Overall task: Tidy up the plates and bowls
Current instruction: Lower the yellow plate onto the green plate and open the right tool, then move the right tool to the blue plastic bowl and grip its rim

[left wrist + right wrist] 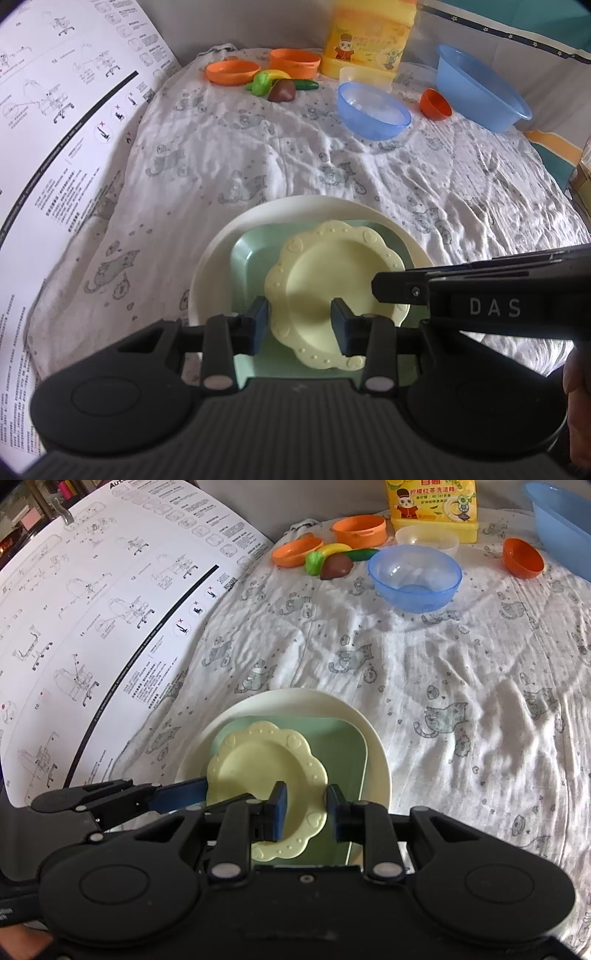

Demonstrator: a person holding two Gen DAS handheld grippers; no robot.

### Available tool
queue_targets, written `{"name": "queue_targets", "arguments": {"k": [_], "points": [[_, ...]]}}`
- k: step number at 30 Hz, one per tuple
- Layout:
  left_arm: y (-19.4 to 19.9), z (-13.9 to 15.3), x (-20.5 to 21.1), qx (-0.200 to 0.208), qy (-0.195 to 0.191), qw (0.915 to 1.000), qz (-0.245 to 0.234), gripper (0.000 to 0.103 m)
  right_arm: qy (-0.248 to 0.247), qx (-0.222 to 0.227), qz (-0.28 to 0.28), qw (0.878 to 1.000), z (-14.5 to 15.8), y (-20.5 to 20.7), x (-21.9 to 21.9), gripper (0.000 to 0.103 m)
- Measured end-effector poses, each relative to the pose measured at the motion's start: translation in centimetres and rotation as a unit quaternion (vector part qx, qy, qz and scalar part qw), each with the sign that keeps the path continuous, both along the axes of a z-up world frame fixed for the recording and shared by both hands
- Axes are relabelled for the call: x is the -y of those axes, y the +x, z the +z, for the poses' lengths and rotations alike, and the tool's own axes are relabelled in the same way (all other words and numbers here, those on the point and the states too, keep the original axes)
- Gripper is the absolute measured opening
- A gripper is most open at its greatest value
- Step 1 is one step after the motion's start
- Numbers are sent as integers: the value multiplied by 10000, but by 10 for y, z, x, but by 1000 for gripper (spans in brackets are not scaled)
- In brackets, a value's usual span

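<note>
A pale yellow scalloped plate (332, 280) (266, 768) lies on a green square plate (251, 254) (343, 746), which lies in a large white round plate (221, 251) (373, 734) near me. My left gripper (299, 325) is open, its jaws over the yellow plate's near-left rim, holding nothing. My right gripper (304, 812) is open over the yellow plate's right rim; it reaches in from the right in the left wrist view (380, 291). At the back stand a small blue bowl (373, 109) (415, 576), a large blue basin (480, 88) (561, 524), orange bowls (436, 103) (522, 557) and a clear bowl (426, 539).
A cat-print white cloth (258, 155) (443, 664) covers the table. A printed instruction sheet (55, 110) (92, 627) lies at the left. Toy fruit (277, 86) (332, 563), two orange dishes (232, 72) (358, 528) and a yellow detergent box (369, 37) (432, 502) stand at the back.
</note>
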State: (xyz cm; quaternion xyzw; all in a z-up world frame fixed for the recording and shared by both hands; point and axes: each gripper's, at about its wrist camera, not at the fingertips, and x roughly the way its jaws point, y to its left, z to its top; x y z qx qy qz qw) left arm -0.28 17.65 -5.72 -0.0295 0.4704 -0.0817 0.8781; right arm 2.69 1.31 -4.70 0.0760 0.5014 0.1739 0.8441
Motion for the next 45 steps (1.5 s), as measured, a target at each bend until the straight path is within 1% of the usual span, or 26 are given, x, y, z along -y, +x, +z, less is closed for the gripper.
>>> {"name": "queue_targets", "arguments": {"k": [5, 7, 9, 10, 11, 12, 13, 14, 15, 16, 17, 18, 21, 25, 38, 45], "points": [[1, -3, -2, -31, -13, 10000, 13, 36, 5, -40, 11, 10000, -3, 2, -1, 25], [0, -3, -2, -6, 16, 10000, 41, 38, 13, -32, 5, 10000, -2, 2, -1, 26], [-1, -1, -2, 45, 61, 9999, 114, 55, 12, 8, -13, 10000, -1, 2, -1, 29], [-2, 2, -3, 100, 58, 9998, 132, 59, 29, 35, -25, 10000, 1, 2, 0, 36], [-3, 4, -3, 157, 72, 9997, 159, 66, 48, 58, -33, 10000, 2, 2, 1, 45], [-4, 8, -3, 227, 111, 9995, 190, 72, 71, 102, -48, 9999, 5, 2, 2, 50], [-5, 11, -3, 300, 146, 9992, 220, 75, 90, 162, -63, 9998, 8, 1, 4, 64], [-6, 15, -4, 370, 181, 9988, 273, 84, 90, 232, -85, 9997, 11, 0, 6, 75], [-7, 19, -5, 447, 218, 9982, 344, 93, 65, 364, -120, 9992, 15, -2, 8, 81], [-8, 23, -7, 501, 212, 9977, 405, 97, 44, 458, -140, 9988, 18, -4, 11, 91], [-8, 26, -9, 535, 183, 9974, 448, 103, 21, 564, -182, 9982, 22, -5, 14, 100], [-8, 28, -11, 563, 145, 9971, 496, 103, 10, 635, -215, 9977, 25, -7, 16, 102], [-6, 30, -16, 497, 89, 9967, 634, 103, -9, 747, -292, 9968, 30, -9, 23, 103], [-7, 29, -19, 438, 73, 9964, 724, 103, 3, 743, -348, 9966, 31, -9, 29, 103], [-4, 35, -6, 388, 164, 9966, 707, 103, 23, 828, -501, 9953, 35, -16, 41, 103], [12, 35, 5, 356, 114, 9970, 684, 103, 11, 836, -813, 9932, 33, -8, 63, 103]]}}
